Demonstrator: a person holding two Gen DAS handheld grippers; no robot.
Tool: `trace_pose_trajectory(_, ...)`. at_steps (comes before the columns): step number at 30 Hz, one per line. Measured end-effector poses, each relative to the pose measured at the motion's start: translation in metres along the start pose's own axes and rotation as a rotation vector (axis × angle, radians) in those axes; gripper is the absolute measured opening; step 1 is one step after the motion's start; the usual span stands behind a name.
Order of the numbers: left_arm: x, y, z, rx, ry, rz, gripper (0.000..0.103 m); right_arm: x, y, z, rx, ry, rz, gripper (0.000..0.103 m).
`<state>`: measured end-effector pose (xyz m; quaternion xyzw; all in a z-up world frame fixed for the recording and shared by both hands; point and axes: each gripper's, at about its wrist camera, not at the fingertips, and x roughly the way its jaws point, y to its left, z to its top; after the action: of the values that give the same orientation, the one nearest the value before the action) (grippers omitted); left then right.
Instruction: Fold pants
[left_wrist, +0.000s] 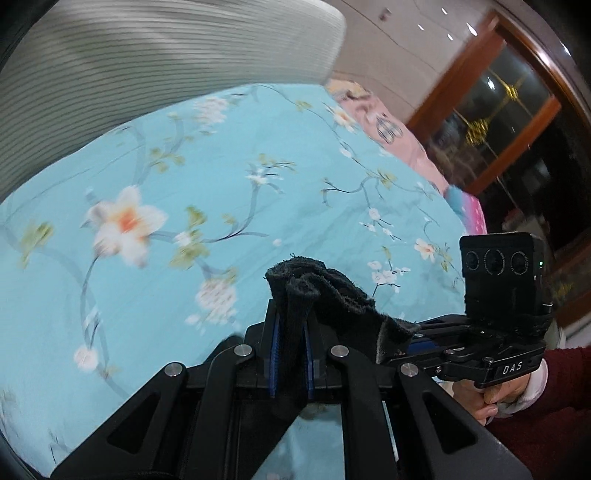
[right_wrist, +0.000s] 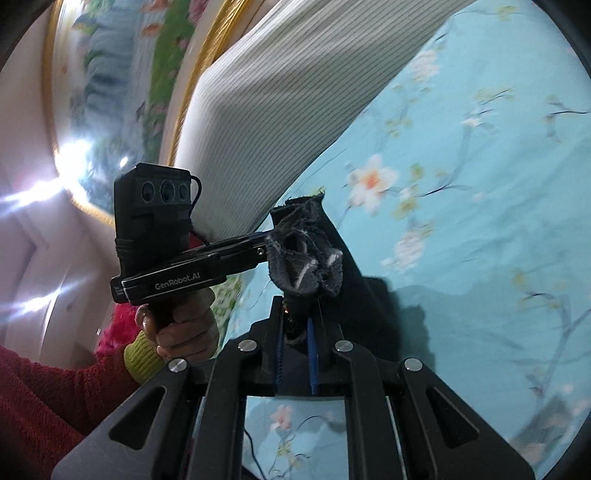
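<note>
Fingers, left: both blue-padded fingers (left_wrist: 274, 354) of the left gripper (left_wrist: 291, 354) are clamped on a bunched edge of the black pants (left_wrist: 325, 291), the cloth standing up in a crumpled tuft beyond the tips.
Fingers, right: the right gripper (right_wrist: 297, 339) is likewise pinched tight on a fold of the same dark cloth, its frayed hem sticking out ahead of the tips.
Pants, place: held up off the bed between the two grippers, which sit just beside each other; in the right wrist view a dark length trails down towards the blue floral sheet (right_wrist: 480, 240). How much still lies on the bed is hidden.
Surroundings: a pale ribbed pillow (left_wrist: 147, 62) lies at the far side of the sheet; a pink quilt (left_wrist: 388, 133) sits at the bed's edge.
Hands: each hand (right_wrist: 181, 328) wraps a pistol grip, red sleeves behind.
Step in hand: judged to be the lift of one end of the pants, both corners caught, ahead of carrying it over for a fold.
Next move calls for: keeping both grips firm, spreading the two grippers apart so the edge runs straight, then laying it flat onto the rest of the garment with edges matched.
Risk: bunched cloth may fold crooked.
</note>
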<state>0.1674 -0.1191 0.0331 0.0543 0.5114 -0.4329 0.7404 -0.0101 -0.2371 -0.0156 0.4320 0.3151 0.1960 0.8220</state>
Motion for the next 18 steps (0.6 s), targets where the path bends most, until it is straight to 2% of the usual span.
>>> trace_pose_trajectory(3,-0.016,0.016,-0.022,-0.049,-0.018,0.024,0.009,0.020,0.011,-0.008,-0.018,0.058,0.028,0.012)
trace_pose_trajectory(9,-0.029,0.051,-0.066,-0.143,-0.026,0.072,0.009,0.072,0.024,-0.030,-0.064,0.189,0.024,0.012)
trace_pose_trajectory(18,-0.016,0.098,-0.124,-0.280,0.012,0.134,0.009,0.139,0.027,-0.056,-0.137,0.350,-0.057,0.012)
